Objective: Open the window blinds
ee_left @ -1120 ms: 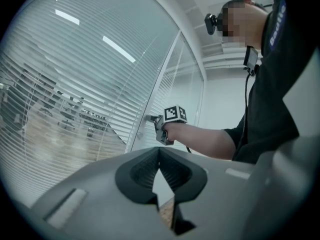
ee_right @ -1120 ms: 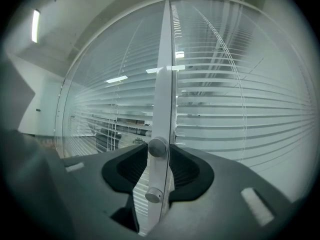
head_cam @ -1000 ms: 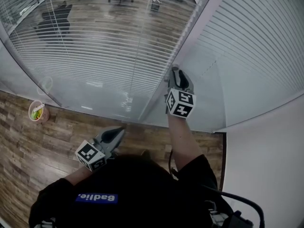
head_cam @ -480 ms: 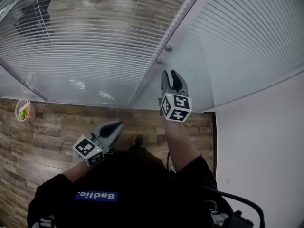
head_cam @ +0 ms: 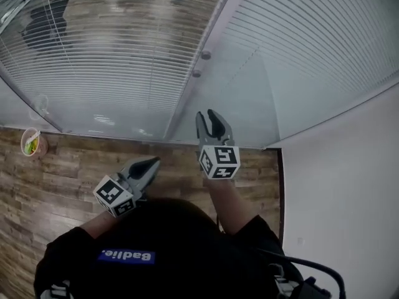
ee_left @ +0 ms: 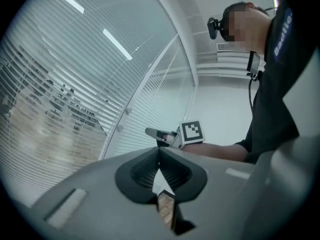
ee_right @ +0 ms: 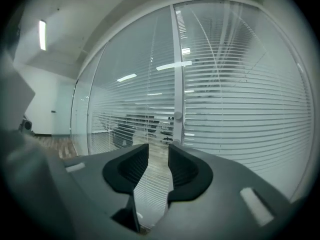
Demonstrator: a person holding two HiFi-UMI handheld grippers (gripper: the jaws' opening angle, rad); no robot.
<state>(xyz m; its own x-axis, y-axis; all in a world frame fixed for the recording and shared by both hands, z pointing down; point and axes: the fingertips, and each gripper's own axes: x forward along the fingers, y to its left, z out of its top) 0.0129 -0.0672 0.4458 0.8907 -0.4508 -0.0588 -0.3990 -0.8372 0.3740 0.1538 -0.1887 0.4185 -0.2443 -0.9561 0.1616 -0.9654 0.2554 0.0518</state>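
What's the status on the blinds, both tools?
Right tool open, empty, jaws just closing a little, short of the frame knobs. Left tool shut, empty, held low. Blinds untouched; nothing in the way.

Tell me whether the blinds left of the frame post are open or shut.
Open: office chairs and wood floor show through the blinds, between slats.

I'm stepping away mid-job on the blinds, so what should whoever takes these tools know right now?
Left tool: shut, empty, held low.
Right tool: open, empty, jaws just closed a little, aimed toward the knobs, touching nothing.
Left blinds: slats open, see-through.
Right blinds: slats look closed.
The knobs sit by the post between the two blinds.
Left to do: probably turn a knob to open the right blinds.
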